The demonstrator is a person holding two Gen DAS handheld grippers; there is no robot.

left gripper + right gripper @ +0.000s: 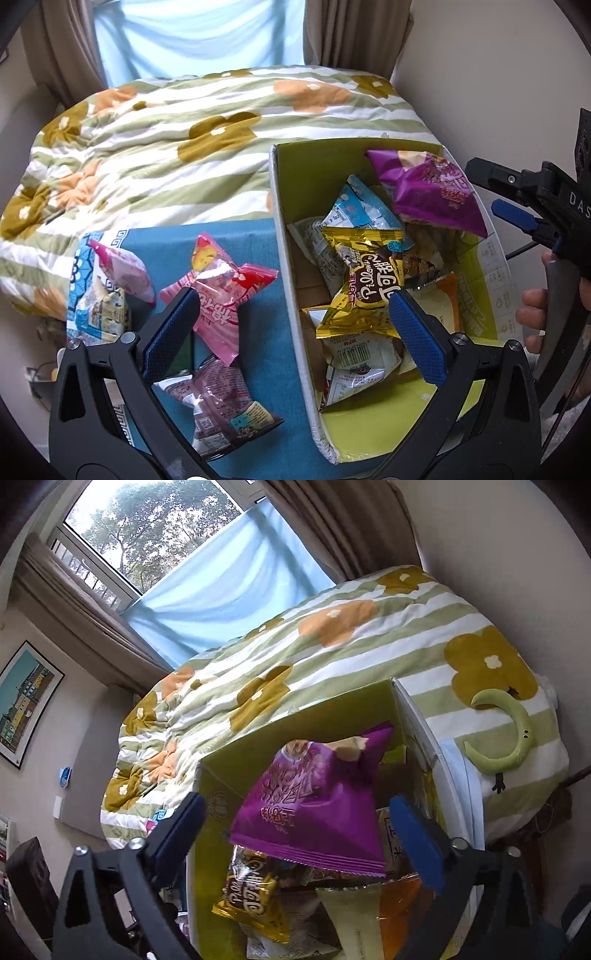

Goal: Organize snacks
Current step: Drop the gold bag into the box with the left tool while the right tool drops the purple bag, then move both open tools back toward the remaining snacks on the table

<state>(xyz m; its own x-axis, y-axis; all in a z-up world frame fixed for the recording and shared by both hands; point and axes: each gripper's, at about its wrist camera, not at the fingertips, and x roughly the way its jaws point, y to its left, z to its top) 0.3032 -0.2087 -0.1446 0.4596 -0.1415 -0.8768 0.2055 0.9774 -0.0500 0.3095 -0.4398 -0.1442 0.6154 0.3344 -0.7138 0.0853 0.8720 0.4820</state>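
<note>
Lying in cardboard box: crinkly purple foil packet; both grippers' fingers spread, pinching nothing.

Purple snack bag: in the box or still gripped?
In the box. The purple snack bag rests on other packets; right gripper pads stand clear of it.

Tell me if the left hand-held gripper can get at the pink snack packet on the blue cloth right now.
Probably yes. The left hand-held gripper is open and empty, and the pink snack packet lies uncovered on the blue cloth, just beyond its left finger, outside the box.
</note>
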